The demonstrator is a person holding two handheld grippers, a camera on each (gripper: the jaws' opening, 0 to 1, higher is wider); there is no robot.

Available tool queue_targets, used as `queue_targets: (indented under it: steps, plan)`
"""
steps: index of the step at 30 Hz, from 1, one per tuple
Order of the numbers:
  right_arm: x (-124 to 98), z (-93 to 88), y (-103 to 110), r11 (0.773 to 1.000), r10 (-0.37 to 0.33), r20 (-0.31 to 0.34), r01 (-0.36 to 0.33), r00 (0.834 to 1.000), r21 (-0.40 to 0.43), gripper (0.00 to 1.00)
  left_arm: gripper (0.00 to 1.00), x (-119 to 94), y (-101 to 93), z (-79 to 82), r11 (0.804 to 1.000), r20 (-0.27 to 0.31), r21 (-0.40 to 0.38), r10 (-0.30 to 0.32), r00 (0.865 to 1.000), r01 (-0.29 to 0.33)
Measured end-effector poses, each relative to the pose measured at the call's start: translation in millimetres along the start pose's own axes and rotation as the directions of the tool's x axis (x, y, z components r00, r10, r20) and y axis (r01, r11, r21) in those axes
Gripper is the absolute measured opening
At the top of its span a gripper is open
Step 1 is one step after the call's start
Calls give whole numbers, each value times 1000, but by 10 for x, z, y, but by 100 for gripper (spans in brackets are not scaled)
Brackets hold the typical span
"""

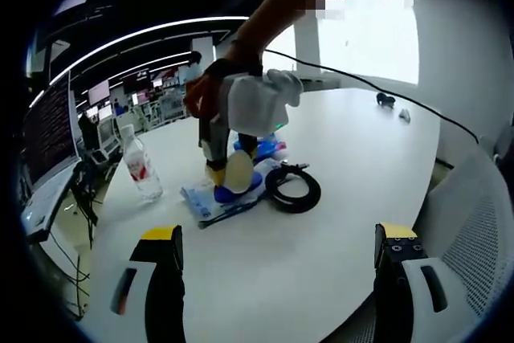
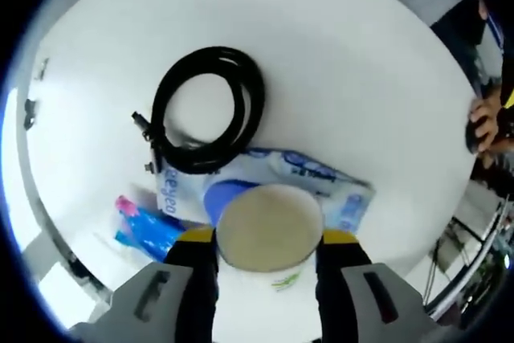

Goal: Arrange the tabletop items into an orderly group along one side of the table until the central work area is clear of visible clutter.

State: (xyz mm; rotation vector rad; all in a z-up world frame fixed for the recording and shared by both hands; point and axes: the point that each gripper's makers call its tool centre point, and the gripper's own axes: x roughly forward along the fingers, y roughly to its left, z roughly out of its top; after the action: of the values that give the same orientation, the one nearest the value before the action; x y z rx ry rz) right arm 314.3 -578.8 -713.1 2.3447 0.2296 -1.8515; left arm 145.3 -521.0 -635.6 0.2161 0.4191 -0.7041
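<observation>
Left gripper [image 1: 277, 251] spread wide; right gripper [image 2: 267, 240] apparently gripping.

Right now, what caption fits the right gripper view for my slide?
Right gripper clasps a round beige disc over a blue packet, beside a coiled black cable.

We are seeing the round cream disc [image 2: 269, 237] covering part of the blue packet [image 2: 337, 198]; small dark items [image 1: 386, 100] at one o'clock are staying too small to tell.

Glossy black cable coil [image 2: 207, 110]; clear plastic bottle [image 1: 141, 165]; smooth white table [image 2: 361, 78].
</observation>
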Motion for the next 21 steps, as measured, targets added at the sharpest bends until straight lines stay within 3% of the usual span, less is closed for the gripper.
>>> queue_targets:
  steps: [9,12,21]
  plan:
    - [-135,-14,-109,989,-61,6,60,998,137,42,99,8,-11,-4,1000,-1,7,-3,1000,3]
    - [-178,-33,-159,969,-95,4,91,995,228,42,99,12,-21,-10,1000,-3,9,-7,1000,7]
    - [-362,39,-275,929,-161,10,149,987,339,41,99,32,-73,-28,999,-15,32,-28,999,29]
